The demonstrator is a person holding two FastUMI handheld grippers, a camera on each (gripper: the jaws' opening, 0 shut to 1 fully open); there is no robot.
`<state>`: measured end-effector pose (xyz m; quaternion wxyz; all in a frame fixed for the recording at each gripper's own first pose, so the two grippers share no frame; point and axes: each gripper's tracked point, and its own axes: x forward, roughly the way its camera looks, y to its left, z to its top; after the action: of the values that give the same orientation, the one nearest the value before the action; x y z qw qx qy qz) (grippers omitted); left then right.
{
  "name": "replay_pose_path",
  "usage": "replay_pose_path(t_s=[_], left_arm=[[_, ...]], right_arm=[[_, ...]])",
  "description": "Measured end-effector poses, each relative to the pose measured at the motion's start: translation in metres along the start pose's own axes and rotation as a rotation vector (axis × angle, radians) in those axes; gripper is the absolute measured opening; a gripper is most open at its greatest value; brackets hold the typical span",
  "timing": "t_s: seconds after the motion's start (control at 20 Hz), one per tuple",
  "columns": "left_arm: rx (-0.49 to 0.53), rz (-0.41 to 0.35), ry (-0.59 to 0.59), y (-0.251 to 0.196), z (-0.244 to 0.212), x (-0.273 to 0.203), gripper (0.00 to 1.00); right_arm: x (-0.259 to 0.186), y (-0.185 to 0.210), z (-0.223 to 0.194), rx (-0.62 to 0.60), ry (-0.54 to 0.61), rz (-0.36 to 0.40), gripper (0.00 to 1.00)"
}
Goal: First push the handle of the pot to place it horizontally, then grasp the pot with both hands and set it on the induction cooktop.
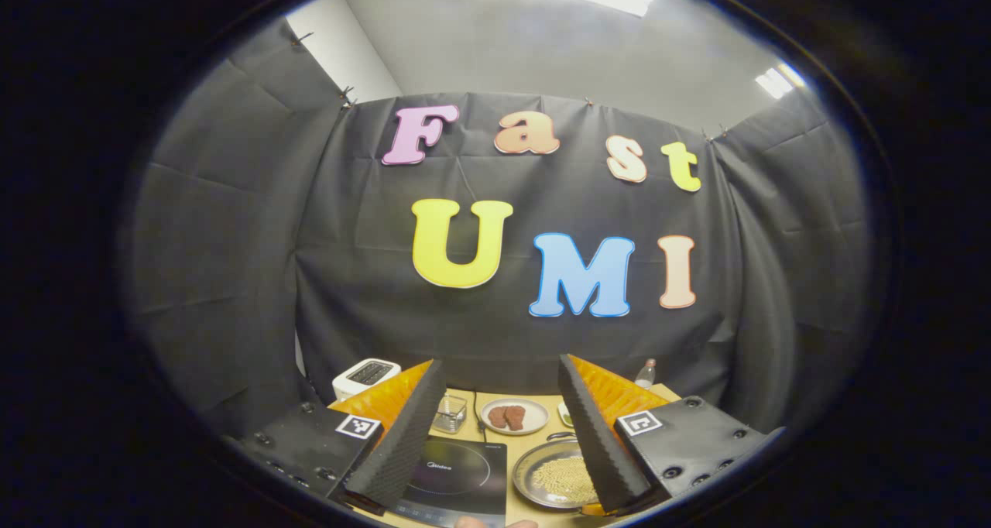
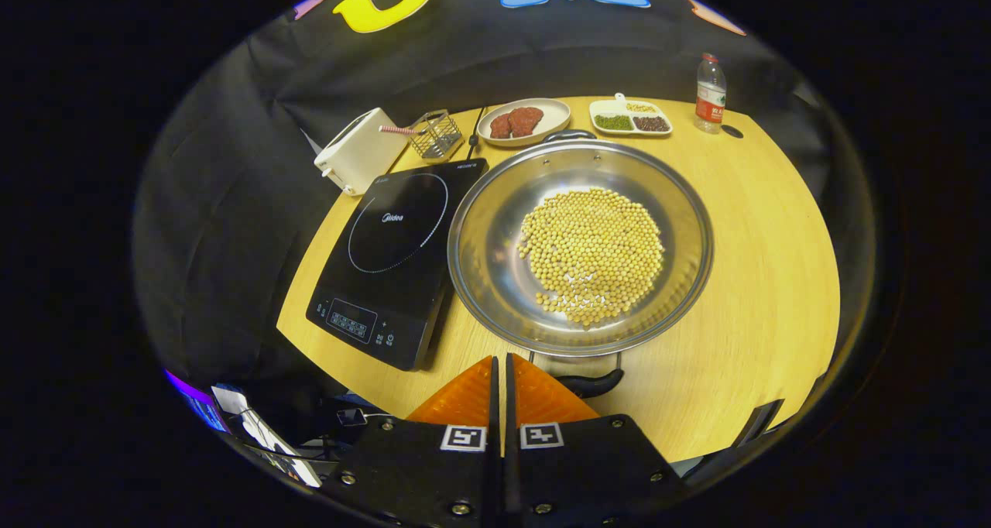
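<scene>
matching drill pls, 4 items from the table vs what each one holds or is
Items:
1 pot
2 round plate
3 divided tray
4 induction cooktop

States:
A three small heaps, one green, one dark
B bare, nothing on it
C yellow beans
D reddish-brown pieces

Pairs: 1-C, 2-D, 3-A, 4-B

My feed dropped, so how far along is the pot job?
Nothing looks done: the pot of beans sits on the table beside the induction cooktop, handles pointing near and far. The right hand-held gripper, closed, sits by the near handle. The push and two-handed lift remain.
</scene>
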<state>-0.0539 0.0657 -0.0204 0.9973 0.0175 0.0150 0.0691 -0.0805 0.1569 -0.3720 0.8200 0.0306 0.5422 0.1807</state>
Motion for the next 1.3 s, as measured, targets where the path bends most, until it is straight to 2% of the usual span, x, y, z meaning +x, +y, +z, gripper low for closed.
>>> replay_pose_path(t_s=[0.3, 0.35, 0.4, 0.55, 0.6, 0.65, 0.8, 0.85, 1.15, 1.25, 1.3], left_arm=[[-0.006, 0.055, 0.031, 0.024, -0.013, -0.005, 0.99], [-0.006, 0.062, 0.034, 0.027, -0.013, -0.006, 0.99], [-0.005, 0.068, 0.037, 0.029, -0.013, -0.007, 0.99], [-0.004, 0.081, 0.042, 0.033, -0.014, -0.009, 0.99], [-0.004, 0.081, 0.044, 0.033, -0.015, -0.008, 0.93], [-0.004, 0.080, 0.046, 0.033, -0.016, -0.007, 0.93], [-0.014, 0.068, 0.052, 0.028, -0.017, -0.007, 0.99], [-0.015, 0.062, 0.051, 0.024, -0.017, -0.006, 0.92], [0.003, 0.005, 0.056, -0.001, -0.021, -0.001, 0.92], [0.013, -0.019, 0.058, -0.010, -0.023, -0.001, 0.96], [0.017, -0.027, 0.056, -0.015, -0.022, -0.001, 0.92]], right_arm=[[0.041, -0.004, -0.010, 0.079, 0.096, 0.008, 0.02], [0.047, -0.003, -0.009, 0.106, 0.101, 0.020, 0.00], [0.050, 0.000, -0.010, 0.134, 0.111, 0.034, 0.02], [0.059, 0.002, -0.005, 0.211, 0.096, 0.056, 0.01], [0.060, 0.002, -0.004, 0.232, 0.085, 0.057, 0.01], [0.059, 0.000, -0.002, 0.248, 0.076, 0.055, 0.01], [0.057, -0.009, -0.003, 0.262, 0.073, 0.029, 0.01], [0.055, -0.014, -0.004, 0.261, 0.075, 0.014, 0.01], [0.041, -0.045, -0.012, 0.223, 0.064, -0.065, 0.01], [0.034, -0.058, -0.014, 0.203, 0.059, -0.090, 0.01], [0.031, -0.063, -0.015, 0.202, 0.060, -0.100, 0.01]])
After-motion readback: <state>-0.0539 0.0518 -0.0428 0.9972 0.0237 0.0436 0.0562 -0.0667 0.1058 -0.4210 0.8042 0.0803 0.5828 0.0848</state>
